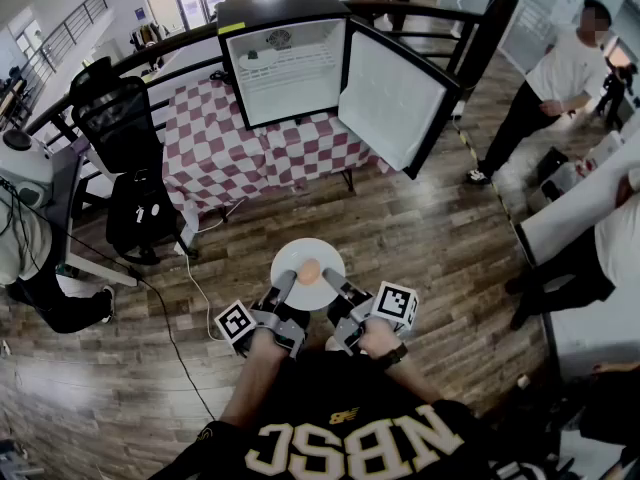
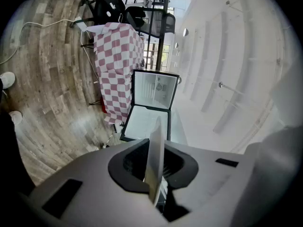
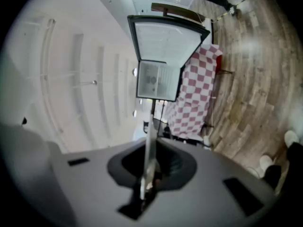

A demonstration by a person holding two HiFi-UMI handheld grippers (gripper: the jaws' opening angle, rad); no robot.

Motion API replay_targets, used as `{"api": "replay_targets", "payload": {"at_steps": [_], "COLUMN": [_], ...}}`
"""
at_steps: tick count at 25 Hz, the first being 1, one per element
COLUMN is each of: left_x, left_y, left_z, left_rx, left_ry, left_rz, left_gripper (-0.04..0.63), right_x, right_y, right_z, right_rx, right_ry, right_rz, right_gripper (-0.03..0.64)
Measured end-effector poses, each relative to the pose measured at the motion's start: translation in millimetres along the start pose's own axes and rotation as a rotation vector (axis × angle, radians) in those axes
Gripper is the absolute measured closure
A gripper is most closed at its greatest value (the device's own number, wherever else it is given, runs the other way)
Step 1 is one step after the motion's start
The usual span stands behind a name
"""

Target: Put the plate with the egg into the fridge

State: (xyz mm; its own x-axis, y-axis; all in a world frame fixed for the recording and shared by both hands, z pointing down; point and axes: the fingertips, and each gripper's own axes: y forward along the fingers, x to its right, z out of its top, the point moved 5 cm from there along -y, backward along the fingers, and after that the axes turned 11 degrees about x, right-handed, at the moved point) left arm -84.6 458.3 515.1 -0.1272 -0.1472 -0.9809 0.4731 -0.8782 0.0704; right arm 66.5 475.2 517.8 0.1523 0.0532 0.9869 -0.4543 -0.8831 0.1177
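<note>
A white plate (image 1: 298,256) with a brown egg (image 1: 310,270) on it is held level in front of me, over the wooden floor. My left gripper (image 1: 284,286) is shut on the plate's near-left rim and my right gripper (image 1: 332,284) on its near-right rim. In the left gripper view the plate (image 2: 155,157) shows edge-on between the jaws; likewise the plate (image 3: 150,148) in the right gripper view. The black mini fridge (image 1: 285,68) stands ahead on a table, its door (image 1: 392,98) swung open to the right, white shelves showing.
The fridge sits on a table with a red-and-white checked cloth (image 1: 225,153). A black chair (image 1: 120,123) stands at the left, and a white cable (image 1: 196,293) trails on the floor. One person (image 1: 555,78) stands at the right; more people are at both edges.
</note>
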Motion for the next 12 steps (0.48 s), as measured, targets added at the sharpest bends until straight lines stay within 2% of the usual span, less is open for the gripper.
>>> {"api": "replay_targets", "payload": {"at_steps": [8, 12], "left_x": [-13.4, -20.3], "left_y": [-1.1, -3.4], "left_z": [-31.0, -32.3], "left_rx": [0.024, 0.056], "left_ry": [-0.036, -0.036], "left_rz": [0.038, 0.056], "left_gripper": [0.56, 0.56], "right_x": [8.1, 15.0], "right_y": [-22.3, -18.8], "right_z": [17.3, 19.2], "right_rx": [0.002, -0.016], "right_ry": [-0.003, 0.004], "right_rz": [-0.01, 0.004], "right_gripper": [0.577, 0.577]}}
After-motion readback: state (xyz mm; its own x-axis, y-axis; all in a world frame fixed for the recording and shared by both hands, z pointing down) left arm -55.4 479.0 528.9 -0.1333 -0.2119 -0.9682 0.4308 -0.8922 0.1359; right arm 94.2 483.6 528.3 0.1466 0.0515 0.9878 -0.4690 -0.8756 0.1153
